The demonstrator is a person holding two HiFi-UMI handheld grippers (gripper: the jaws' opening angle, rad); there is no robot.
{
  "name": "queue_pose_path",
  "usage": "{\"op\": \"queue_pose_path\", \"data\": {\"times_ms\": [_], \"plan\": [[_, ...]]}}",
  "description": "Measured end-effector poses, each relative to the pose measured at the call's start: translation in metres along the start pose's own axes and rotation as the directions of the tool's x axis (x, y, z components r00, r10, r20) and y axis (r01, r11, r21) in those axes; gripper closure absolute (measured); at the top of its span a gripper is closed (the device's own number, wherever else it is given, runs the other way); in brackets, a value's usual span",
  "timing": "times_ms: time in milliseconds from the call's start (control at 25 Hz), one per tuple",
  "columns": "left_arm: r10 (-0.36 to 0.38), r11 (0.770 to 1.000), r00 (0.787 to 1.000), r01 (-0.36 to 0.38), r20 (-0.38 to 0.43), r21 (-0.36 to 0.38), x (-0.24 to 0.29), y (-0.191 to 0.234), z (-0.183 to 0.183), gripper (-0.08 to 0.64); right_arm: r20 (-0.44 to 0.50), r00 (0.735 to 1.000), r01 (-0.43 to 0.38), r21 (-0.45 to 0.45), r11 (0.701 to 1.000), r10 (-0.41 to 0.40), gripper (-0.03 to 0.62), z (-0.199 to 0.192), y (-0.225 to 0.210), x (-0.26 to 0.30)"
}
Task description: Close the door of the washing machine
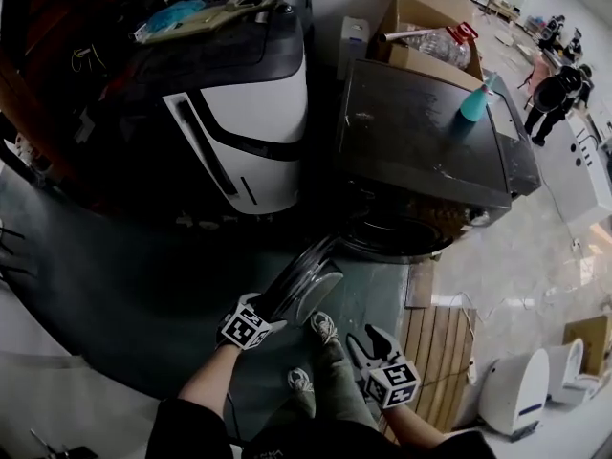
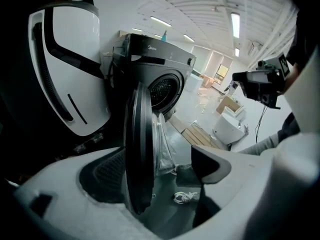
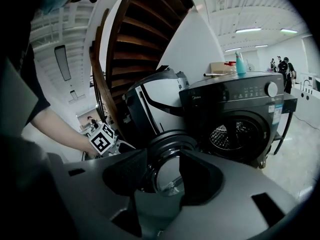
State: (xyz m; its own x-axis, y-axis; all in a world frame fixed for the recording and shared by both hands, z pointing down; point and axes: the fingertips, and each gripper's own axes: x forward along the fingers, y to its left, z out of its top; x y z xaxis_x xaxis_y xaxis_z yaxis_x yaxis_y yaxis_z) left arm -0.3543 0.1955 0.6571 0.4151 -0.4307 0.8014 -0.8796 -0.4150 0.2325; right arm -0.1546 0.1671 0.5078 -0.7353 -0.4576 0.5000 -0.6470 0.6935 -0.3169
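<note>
The dark grey front-loading washing machine (image 1: 421, 142) stands at the upper right, drum opening facing me (image 3: 240, 129). Its round door (image 1: 306, 280) is swung wide open toward me. In the left gripper view the door (image 2: 137, 154) is edge-on, its rim between the spread jaws, close to the left pad (image 2: 105, 176) and apart from the right finger (image 2: 212, 166). My left gripper (image 1: 266, 314) is open at the door's outer edge. The right gripper (image 1: 368, 344) is lower right, open and empty, with the door's glass (image 3: 167, 166) beyond its jaws.
A white-and-black machine (image 1: 249, 132) stands against the washer's left side. A teal bottle (image 1: 475, 103) stands on the washer, a cardboard box (image 1: 421, 17) behind it. A wooden pallet (image 1: 445, 352) and white units (image 1: 516, 390) lie right. My shoes (image 1: 323, 325) are below the door.
</note>
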Motion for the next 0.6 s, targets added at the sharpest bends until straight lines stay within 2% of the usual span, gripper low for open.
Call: {"op": "queue_pose_path", "data": {"times_ms": [120, 240, 600], "plan": [[-0.050, 0.999, 0.998, 0.051, 0.039, -0.013, 0.003, -0.032, 0.000, 0.150, 0.008, 0.999, 0.047, 0.034, 0.998, -0.047, 0.407, -0.020, 0.005, -0.026], [-0.106, 0.994, 0.992, 0.106, 0.065, 0.010, 0.008, -0.062, 0.003, 0.150, 0.012, 0.995, 0.095, 0.066, 0.993, -0.096, 0.407, -0.038, 0.006, -0.049], [-0.232, 0.973, 0.969, 0.230, 0.091, 0.033, 0.032, -0.129, 0.017, 0.158, 0.021, 0.982, 0.183, 0.144, 0.973, -0.188, 0.408, -0.069, -0.004, -0.086]]}}
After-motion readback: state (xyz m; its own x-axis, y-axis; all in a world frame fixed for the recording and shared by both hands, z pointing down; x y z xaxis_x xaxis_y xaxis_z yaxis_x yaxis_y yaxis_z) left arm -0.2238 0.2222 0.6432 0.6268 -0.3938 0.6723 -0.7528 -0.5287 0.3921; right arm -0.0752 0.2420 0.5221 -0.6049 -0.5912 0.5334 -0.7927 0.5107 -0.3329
